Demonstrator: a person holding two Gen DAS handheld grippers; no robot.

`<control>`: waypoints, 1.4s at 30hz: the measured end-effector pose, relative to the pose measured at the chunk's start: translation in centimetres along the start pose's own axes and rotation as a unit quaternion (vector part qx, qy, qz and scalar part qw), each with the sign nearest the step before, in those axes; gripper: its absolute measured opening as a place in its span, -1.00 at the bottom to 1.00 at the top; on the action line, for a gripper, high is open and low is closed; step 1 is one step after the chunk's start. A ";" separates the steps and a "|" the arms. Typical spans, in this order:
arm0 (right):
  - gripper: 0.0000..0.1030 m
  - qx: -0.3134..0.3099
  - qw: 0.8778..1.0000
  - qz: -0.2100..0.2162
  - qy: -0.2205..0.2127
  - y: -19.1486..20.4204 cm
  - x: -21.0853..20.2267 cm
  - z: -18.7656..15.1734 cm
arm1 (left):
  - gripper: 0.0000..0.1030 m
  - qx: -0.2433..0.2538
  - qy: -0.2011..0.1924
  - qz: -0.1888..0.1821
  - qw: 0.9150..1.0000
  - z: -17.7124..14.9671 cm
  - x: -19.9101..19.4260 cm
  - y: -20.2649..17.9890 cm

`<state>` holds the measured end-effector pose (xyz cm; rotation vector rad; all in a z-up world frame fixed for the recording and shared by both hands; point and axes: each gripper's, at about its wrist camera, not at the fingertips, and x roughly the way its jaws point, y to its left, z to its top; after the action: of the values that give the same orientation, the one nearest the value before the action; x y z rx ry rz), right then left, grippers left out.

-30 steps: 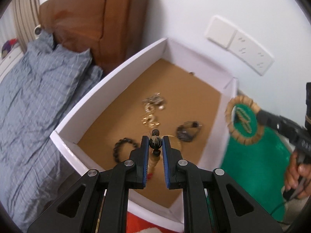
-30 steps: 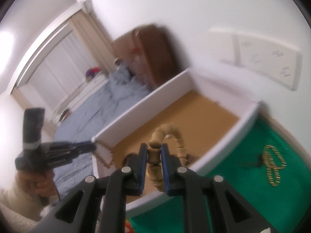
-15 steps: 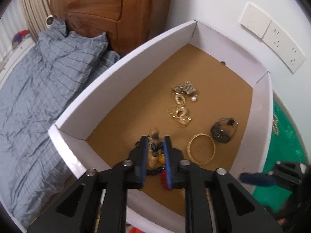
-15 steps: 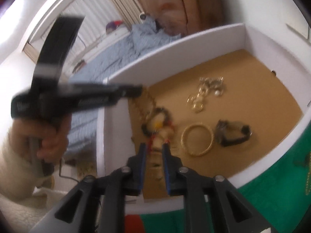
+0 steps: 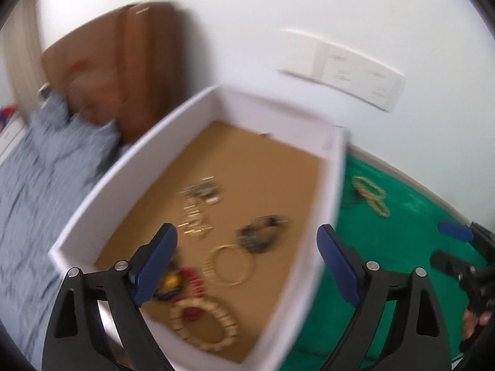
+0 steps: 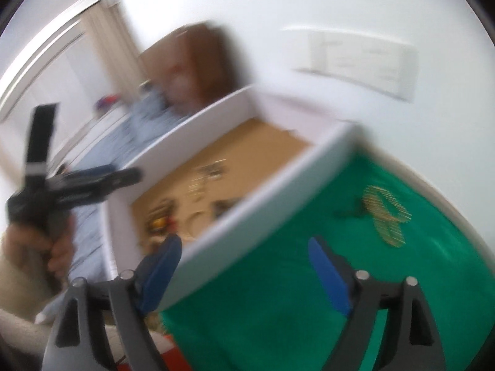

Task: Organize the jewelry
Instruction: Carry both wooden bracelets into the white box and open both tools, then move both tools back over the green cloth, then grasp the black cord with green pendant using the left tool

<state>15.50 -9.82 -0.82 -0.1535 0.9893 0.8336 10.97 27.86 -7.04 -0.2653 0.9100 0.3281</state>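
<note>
Nearest the left camera, the left gripper [image 5: 247,256] stands spread wide with nothing between its pads; its jaws have just been opening. Below it, inside the white box [image 5: 328,204], lie a pale wooden bead bracelet [image 5: 204,323] near the front wall, a red-and-yellow beaded piece [image 5: 182,279] just behind it, then a thin gold bangle [image 5: 229,264], a dark bracelet [image 5: 260,236] and a blurred cluster of small gold pieces [image 5: 198,204] farther in. The right gripper [image 6: 244,262] is likewise wide apart and empty, its jaws also just having been opening; it hangs over the box's near wall and the green surface [image 6: 278,293]. Farther right on that surface lies the remaining gold chain [image 6: 385,215], well apart from the box.

The step in hand looks like going for that chain. Both views are smeared, so the right hand should settle first, come down straight over the chain, bracket a bunched part of it and close fully, since thin links slip easily from wide pads. The left gripper should stay clear of the box wall.
</note>
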 end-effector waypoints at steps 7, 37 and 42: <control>0.96 0.061 0.992 -0.101 -0.043 -6.4 -6.3 -4.5 | 0.79 0.083 0.038 -0.085 0.992 -0.5 2.2 -10.0; 1.00 0.128 0.973 -0.185 0.047 -12.7 -8.7 -12.5 | 0.84 0.177 0.160 -0.115 0.964 -7.1 7.6 -19.4; 1.00 0.128 0.973 -0.185 0.039 -13.1 -8.8 -12.2 | 0.84 0.143 0.174 -0.123 0.966 -6.6 9.4 -18.3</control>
<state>13.81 -29.45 -3.96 -0.1441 1.0909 0.3564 18.59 10.23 -16.96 -0.1675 1.2417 -0.0875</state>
